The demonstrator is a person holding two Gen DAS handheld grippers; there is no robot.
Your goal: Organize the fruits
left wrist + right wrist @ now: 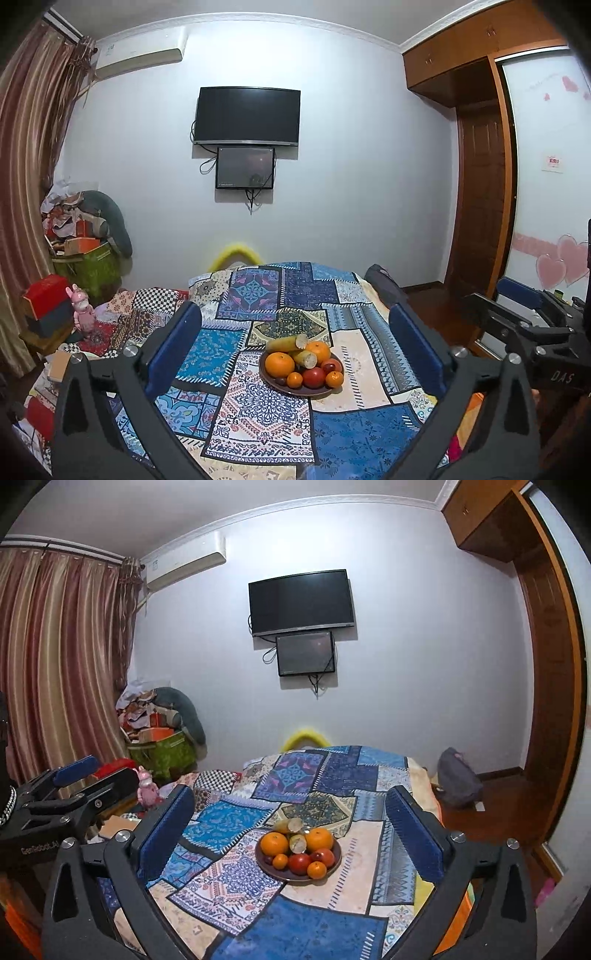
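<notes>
A brown plate (266, 376) (334, 864) of fruit sits on the patchwork cloth. It holds large oranges (280, 364) (274, 843), small tangerines (334, 379) (317, 870), red fruits (314, 377) (299, 863) and two cut yellow-green pieces (286, 343) (297, 843). My left gripper (295, 343) stands wide open, back from the plate, with nothing between its blue pads. My right gripper (291, 823) is also wide open and holds nothing; it shows at the right edge of the left wrist view (517, 314). The left gripper appears at the left of the right wrist view (74, 786).
The cloth-covered table (258, 424) (314, 923) fills the foreground. A pink toy figure (83, 312) (147, 786), boxes and a green bin (92, 266) crowd the left. A grey bag (458, 779) lies on the wooden floor at right. Two dark screens (246, 116) hang on the wall.
</notes>
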